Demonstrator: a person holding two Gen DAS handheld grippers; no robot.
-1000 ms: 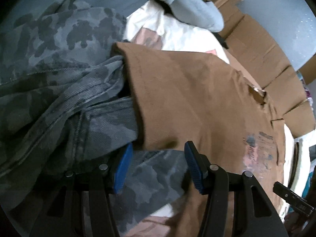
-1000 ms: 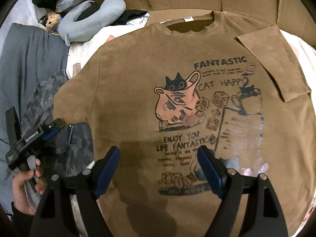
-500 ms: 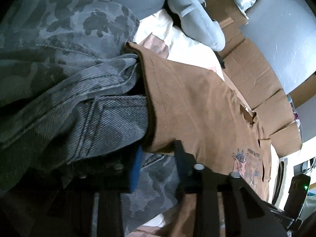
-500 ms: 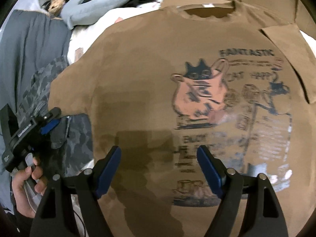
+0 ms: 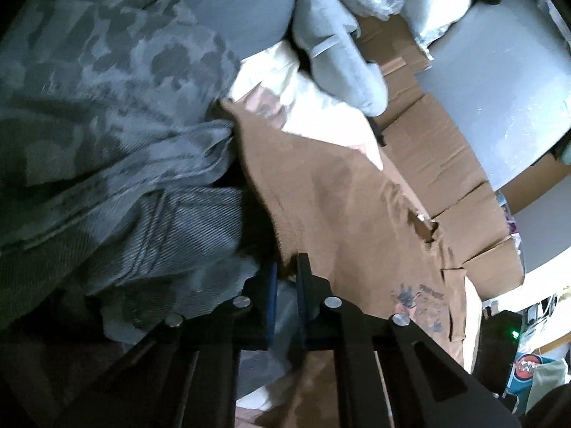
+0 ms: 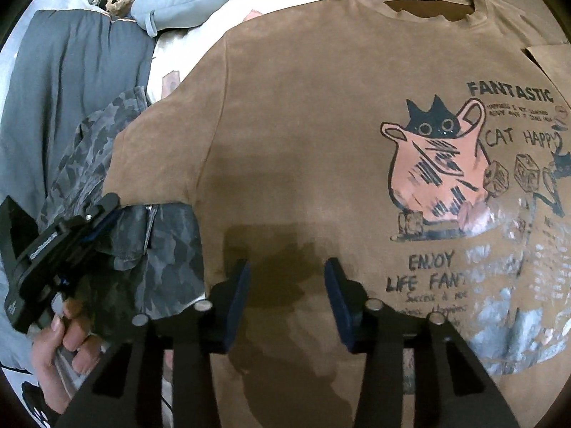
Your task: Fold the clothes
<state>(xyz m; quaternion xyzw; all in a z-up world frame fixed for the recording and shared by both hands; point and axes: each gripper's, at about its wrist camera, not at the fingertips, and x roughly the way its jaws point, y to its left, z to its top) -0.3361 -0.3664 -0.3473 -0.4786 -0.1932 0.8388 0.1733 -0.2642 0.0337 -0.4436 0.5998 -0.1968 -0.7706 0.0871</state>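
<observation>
Brown T-shirt (image 6: 303, 135) lies print-up and flat on cardboard (image 5: 439, 164), left gripper (image 5: 285, 274) apparently clenched on its sleeve hem beside the camouflage trousers (image 5: 107, 135), likely to fold the sleeve inward, while the right gripper (image 6: 285, 285) hovers released over the lower front.

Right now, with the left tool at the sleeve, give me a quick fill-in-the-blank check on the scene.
1. The left tool is shut on the ____ hem of the brown shirt.
2. The right tool hangs over the shirt with its jaws ____.
3. The animal printed on the shirt is a ____.
4. The sleeve lies on ____-pattern trousers.

Missing words: sleeve; open; cat; camouflage
</observation>
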